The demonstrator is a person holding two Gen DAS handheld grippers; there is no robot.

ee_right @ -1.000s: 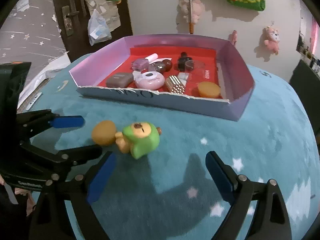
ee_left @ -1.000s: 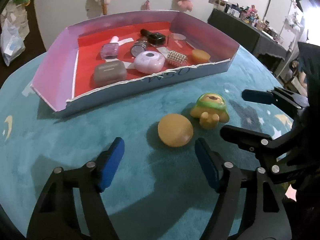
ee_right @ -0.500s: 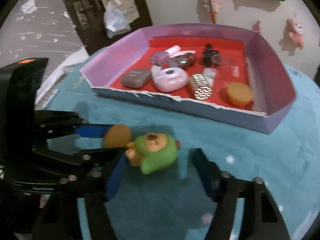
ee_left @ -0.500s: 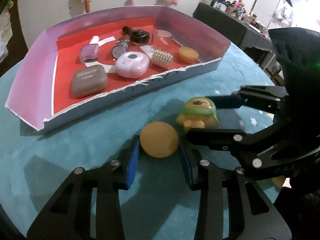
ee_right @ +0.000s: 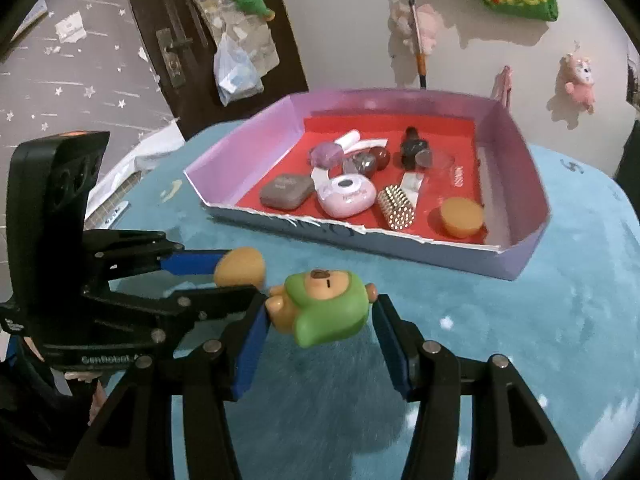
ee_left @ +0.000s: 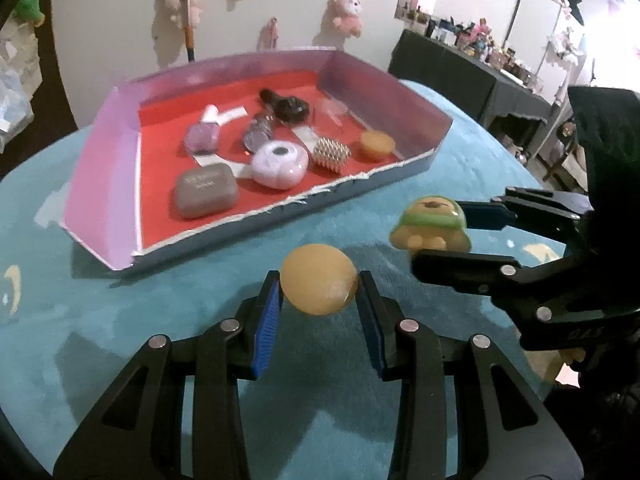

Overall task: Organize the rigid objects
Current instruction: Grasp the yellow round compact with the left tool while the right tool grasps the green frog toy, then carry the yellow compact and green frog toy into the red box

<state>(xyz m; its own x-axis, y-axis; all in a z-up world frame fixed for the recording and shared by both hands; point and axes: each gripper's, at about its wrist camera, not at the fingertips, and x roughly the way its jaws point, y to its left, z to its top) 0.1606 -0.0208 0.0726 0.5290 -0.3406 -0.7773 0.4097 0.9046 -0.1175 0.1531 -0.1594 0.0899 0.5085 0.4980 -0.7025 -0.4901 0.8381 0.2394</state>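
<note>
The left gripper [ee_left: 318,294] clamps the orange disc [ee_left: 318,278] just above the teal surface [ee_left: 120,320]; the right gripper [ee_right: 318,338] has just closed on the green bear toy [ee_right: 324,308] — the tray [ee_right: 516,248] lies toward 12 o'clock.

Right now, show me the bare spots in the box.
Free red floor in the box: along the back wall, and at the left wall behind the grey case. The right side near the orange disc is partly open. The middle is crowded.
</note>
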